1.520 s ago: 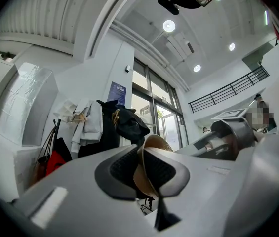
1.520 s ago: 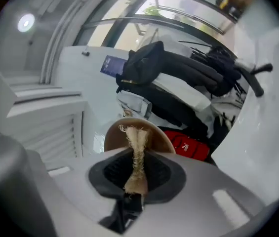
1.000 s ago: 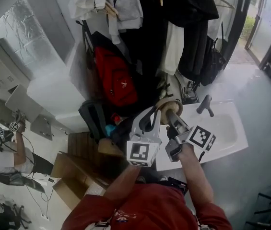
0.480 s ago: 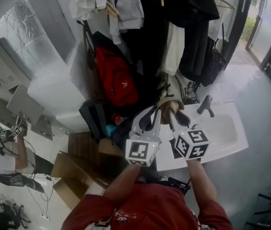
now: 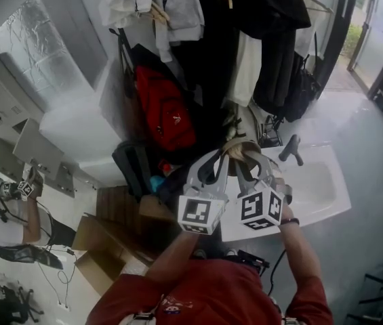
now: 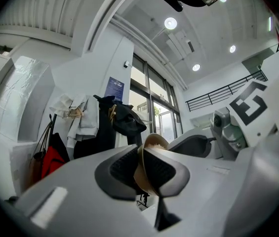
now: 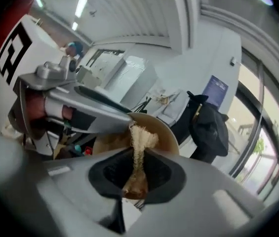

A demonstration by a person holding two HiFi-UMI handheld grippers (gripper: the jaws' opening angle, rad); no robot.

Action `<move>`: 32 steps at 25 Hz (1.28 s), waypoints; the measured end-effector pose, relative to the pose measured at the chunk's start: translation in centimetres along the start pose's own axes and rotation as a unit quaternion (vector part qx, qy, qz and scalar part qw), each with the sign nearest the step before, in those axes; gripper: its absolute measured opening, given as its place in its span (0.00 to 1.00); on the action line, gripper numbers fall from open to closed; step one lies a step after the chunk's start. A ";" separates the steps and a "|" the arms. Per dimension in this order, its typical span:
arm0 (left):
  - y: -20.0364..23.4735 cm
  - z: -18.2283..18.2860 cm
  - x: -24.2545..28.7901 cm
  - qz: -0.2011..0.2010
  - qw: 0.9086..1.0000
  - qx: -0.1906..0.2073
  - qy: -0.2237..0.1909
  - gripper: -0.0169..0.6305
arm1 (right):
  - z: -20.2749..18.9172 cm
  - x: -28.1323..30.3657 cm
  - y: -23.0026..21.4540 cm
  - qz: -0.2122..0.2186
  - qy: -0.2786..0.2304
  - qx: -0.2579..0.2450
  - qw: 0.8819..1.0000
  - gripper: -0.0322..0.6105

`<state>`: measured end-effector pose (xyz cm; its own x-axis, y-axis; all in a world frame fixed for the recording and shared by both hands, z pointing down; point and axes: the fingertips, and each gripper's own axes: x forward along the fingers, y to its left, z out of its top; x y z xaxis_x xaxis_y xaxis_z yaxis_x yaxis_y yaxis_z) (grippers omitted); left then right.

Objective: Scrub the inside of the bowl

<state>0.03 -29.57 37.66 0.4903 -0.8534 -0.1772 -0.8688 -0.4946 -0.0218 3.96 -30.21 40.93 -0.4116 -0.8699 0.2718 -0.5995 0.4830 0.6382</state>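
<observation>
The left gripper (image 6: 144,169) is clamping the rim of the tan bowl (image 6: 154,141) between its two pads and is holding it in the air, tipped on its side, above the far left corner of the white counter (image 5: 235,232), just left of the sink (image 5: 316,181) and its tap (image 5: 291,147). The right gripper (image 7: 137,174) is pinching a pale, fibrous scrubber (image 7: 140,141) tightly between its jaws, and the free end of that scrubber is reaching into the bowl's open mouth. What has changed over the last second is the right hand. The gripper has rolled over about its own axis, so its marker cube (image 5: 259,210), which was lying tilted off to the right a second ago, is now sitting squarely beside the left gripper's cube and is showing a different face. The hand has drawn slightly closer to the bowl, while the left gripper and bowl have barely shifted. This roll is probably sweeping the scrubber around the inner wall, so the scrubbing appears to be under way rather than starting or finishing. Whether the fibres are actually pressing on the wall at this instant is hard to tell, since the left gripper's jaw is covering part of the bowl in the right gripper view.
</observation>
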 end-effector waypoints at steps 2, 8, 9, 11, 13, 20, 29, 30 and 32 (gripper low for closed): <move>0.0 0.0 0.1 -0.002 1.000 0.000 0.001 0.09 | 0.0 0.0 0.5 0.002 0.007 -0.075 0.997 0.13; -0.1 -0.2 0.2 -0.003 1.000 -0.001 0.006 0.09 | -0.3 -0.1 2.1 -0.004 0.026 -0.308 0.951 0.13; -0.1 -0.2 0.2 -0.004 1.000 0.000 0.007 0.09 | -0.7 -0.1 2.4 -0.002 0.031 -0.343 0.939 0.13; -0.2 -0.3 0.2 -0.004 1.000 0.001 0.010 0.09 | -1.3 0.0 3.4 0.010 0.039 -0.389 0.920 0.13; -0.2 -0.6 0.2 -0.004 1.000 -0.001 0.013 0.09 | -1.5 -0.1 4.2 0.025 0.041 -0.408 0.912 0.13; -0.4 -0.9 0.3 -0.004 1.000 -0.002 0.016 0.09 | -2.1 -0.2 4.5 0.035 0.051 -0.424 0.904 0.13; -0.4 -0.7 0.3 -0.001 1.000 -0.002 0.011 0.09 | -2.0 0.0 3.4 0.023 0.052 -0.330 0.942 0.13; -0.4 -0.6 0.3 -0.001 1.000 -0.002 0.010 0.09 | -1.9 0.0 3.3 0.023 0.051 -0.316 0.947 0.13; -0.3 -0.4 0.1 -0.001 1.000 -0.002 0.009 0.09 | -1.5 0.0 3.2 0.027 0.048 -0.281 0.958 0.13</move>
<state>0.41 -29.60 38.06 0.4929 -0.8552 -0.1599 -0.8677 -0.4968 -0.0178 3.11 -28.81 44.07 -0.3497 -0.8634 0.3637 -0.1038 0.4215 0.9008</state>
